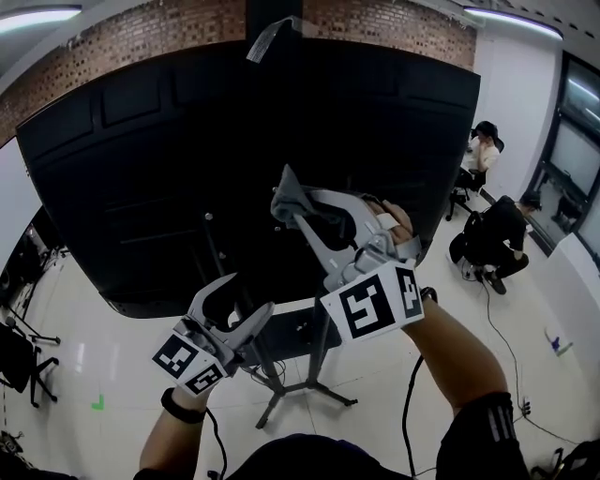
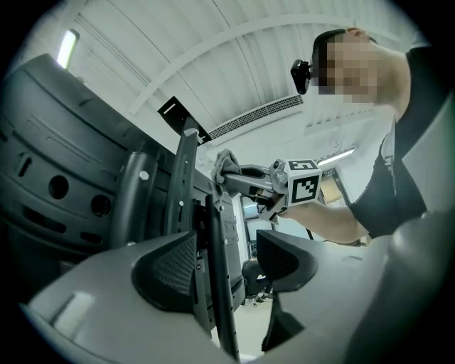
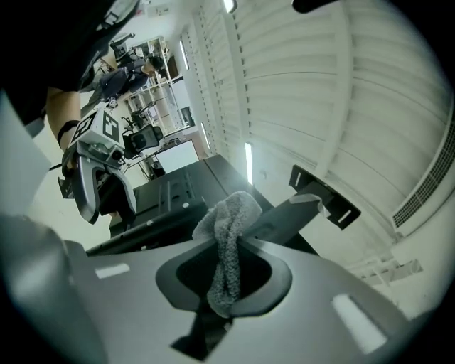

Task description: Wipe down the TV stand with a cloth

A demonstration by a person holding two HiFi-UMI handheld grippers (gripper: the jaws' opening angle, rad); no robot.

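The big black TV shows its back on a stand with a metal post and splayed floor legs. My right gripper is raised against the TV's back and is shut on a grey cloth. In the right gripper view the cloth is bunched between the closed jaws of the right gripper, beside a dark bracket. Lower left, my left gripper stands open at a thin upright of the stand, which runs between its jaws without being clamped; the left gripper looks up along it.
Two people sit at the far right near a dark window. A cable trails over the white floor. An office chair stands at the left edge. A brick wall is behind the TV.
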